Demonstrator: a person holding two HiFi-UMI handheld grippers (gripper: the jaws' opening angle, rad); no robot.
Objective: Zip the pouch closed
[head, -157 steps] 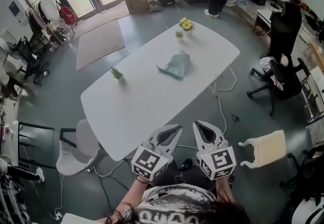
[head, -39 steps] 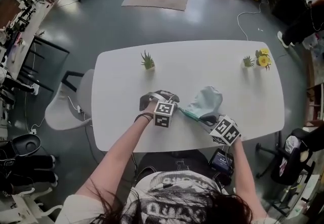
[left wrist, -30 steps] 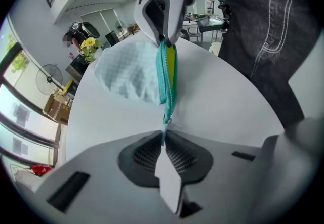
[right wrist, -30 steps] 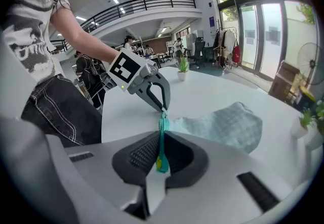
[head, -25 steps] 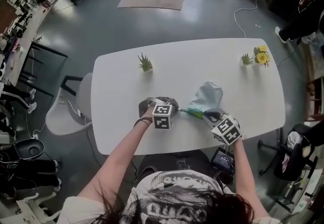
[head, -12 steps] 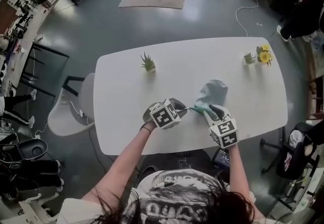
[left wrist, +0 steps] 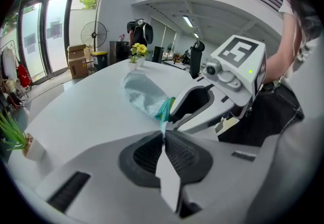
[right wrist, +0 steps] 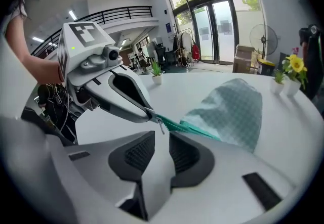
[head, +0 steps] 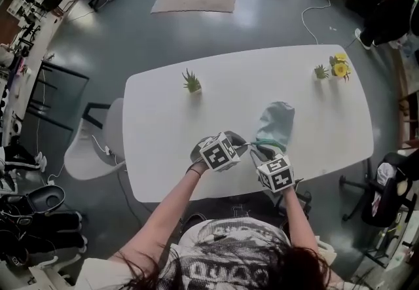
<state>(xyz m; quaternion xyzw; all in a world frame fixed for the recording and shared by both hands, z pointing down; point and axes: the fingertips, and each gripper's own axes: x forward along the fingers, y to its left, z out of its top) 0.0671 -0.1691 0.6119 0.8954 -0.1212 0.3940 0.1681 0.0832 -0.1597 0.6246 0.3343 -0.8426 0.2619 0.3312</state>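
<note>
A pale teal pouch (head: 275, 121) lies on the white table (head: 163, 118), its zipper edge toward me. My left gripper (head: 243, 146) is shut on the pouch's left end and holds that corner (left wrist: 163, 126) lifted off the table. My right gripper (head: 259, 153) sits just right of it, tips close to the left one's. Its jaws are apart and closing. The small metal zipper pull (right wrist: 160, 126) hangs at the mouth of the right gripper (right wrist: 161, 137), and the pads do not press on it. The teal zipper band (right wrist: 187, 128) runs back to the pouch (right wrist: 230, 109).
A small spiky plant (head: 191, 80) stands at the table's far left. A little green plant (head: 320, 72) and a pot of yellow flowers (head: 339, 68) stand at the far right corner. A grey chair (head: 91, 148) is at the table's left end.
My right gripper has slid left along the pouch's near edge until it is beside the left gripper. The left gripper has rolled and risen a little, lifting the pouch's end.
</note>
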